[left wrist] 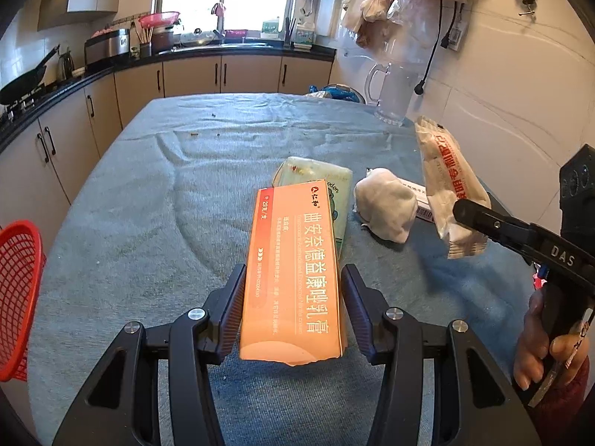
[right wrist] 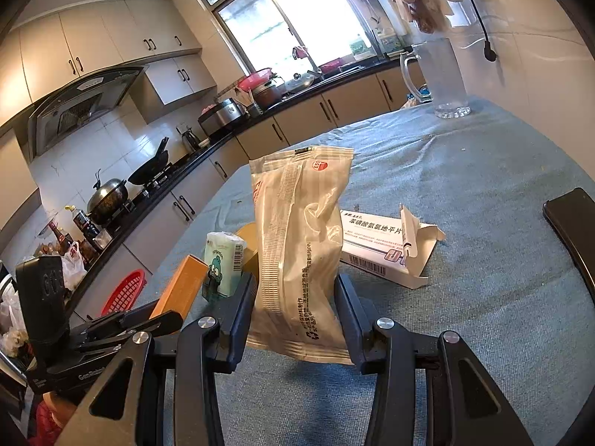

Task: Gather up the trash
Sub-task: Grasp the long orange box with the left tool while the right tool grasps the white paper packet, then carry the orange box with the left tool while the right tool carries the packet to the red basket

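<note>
Both grippers are loaded, so your main risk is a drop on the way to the red basket (left wrist: 16, 297), which hangs off the left edge of the tabletop (left wrist: 148, 204)

Left gripper (left wrist: 292, 297): jaws about half open, clamped on the near end of the orange box (left wrist: 293, 260). Most of the box sticks out past the pads, so it can lever down or twist if you swing fast. The cardboard looks hollow, so it may cave under a harder squeeze. Its far end sits over the green tissue pack (left wrist: 327, 189); you can't tell whether it touches, so dragging low could knock that pack

Right gripper (right wrist: 293, 312): jaws also about half open, pinching the lower part of the plastic wrapper (right wrist: 297, 256). Film is slick and floppy, the top stands free and tilted, so it could slide out if you tip it

The grippers are close side by side, so crossing paths to the basket could bump them

Trash not yet collected on the tabletop: crumpled white wad (left wrist: 386, 204), torn white box (right wrist: 386, 249)

Pose: left gripper angled down along the tabletop, right shallower, your hand (left wrist: 543, 342) wrapped on its handle
</note>
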`<state>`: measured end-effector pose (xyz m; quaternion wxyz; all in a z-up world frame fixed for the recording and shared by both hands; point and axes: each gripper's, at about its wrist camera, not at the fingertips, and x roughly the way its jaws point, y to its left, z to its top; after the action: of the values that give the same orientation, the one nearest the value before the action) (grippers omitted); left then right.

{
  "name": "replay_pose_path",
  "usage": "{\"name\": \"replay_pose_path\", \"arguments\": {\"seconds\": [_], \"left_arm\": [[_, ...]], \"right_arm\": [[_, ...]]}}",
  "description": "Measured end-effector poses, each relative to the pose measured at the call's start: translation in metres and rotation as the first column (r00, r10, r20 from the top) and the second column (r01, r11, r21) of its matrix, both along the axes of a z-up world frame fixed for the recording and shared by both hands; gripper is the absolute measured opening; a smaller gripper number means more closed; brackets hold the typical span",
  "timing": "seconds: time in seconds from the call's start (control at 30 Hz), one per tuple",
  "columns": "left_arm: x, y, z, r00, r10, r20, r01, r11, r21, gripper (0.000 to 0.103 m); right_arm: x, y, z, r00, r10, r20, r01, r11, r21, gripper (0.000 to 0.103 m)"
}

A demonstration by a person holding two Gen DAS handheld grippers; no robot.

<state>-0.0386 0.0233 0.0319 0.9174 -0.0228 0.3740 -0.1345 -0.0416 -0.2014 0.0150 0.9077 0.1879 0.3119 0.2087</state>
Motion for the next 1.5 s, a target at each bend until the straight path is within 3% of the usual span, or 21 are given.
{"name": "replay_pose_path", "arguments": {"seconds": [0.37,0.47,1.0,1.5], "left_arm": [[0.023,0.008,-0.013,0.996,0.005,-0.090,-0.010,0.998,-0.059,0.050],[0.025,0.009,-0.013,0.995,0.008,-0.095,-0.014,0.997,-0.071,0.045],[-0.016,0.020,0.025,0.994,0.068,0.080,-0.067,0.998,-0.019,0.045],[-0.029,0.047,0.028,0.986,0.123,0.116,-0.124,0.992,-0.004,0.045]], "right_arm": [[0.001,0.002,0.001,1.000,0.005,-0.004,-0.005,1.000,0.000,0.047],[0.002,0.003,0.001,1.000,0.006,-0.003,-0.006,1.000,0.003,0.047],[-0.011,0.023,0.013,0.999,0.031,0.029,-0.029,0.999,-0.044,0.047],[-0.021,0.071,0.018,0.991,0.129,0.025,-0.126,0.989,-0.080,0.047]]}}
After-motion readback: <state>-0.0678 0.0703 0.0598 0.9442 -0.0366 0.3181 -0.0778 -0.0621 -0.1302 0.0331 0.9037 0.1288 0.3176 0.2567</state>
